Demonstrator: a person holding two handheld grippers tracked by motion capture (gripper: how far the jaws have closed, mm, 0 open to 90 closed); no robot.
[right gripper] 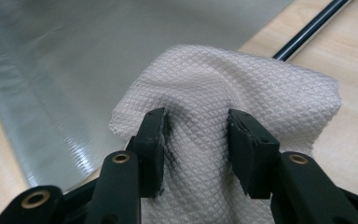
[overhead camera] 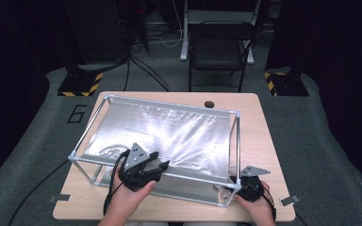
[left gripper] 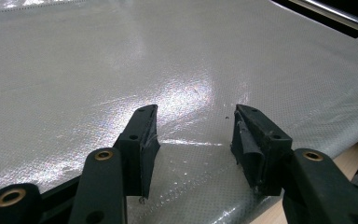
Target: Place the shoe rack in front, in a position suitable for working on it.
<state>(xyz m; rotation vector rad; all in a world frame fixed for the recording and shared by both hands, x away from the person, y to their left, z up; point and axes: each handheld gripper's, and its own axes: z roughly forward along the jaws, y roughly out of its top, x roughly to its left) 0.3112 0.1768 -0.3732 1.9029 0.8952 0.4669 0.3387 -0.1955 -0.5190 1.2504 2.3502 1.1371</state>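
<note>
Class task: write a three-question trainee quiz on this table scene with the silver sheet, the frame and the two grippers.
1. True or false: the right gripper has a white cloth between its jaws.
2. What does the left gripper hover over?
   A. silver sheet
   B. red bowl
3. What is the sheet stretched on?

Key:
1. True.
2. A.
3. A metal frame on the wooden table.

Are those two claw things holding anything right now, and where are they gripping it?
The right gripper holds a white cloth, its fingers pinching a bunched fold mid-cloth. The left gripper holds nothing, open over the silver sheet.
</note>
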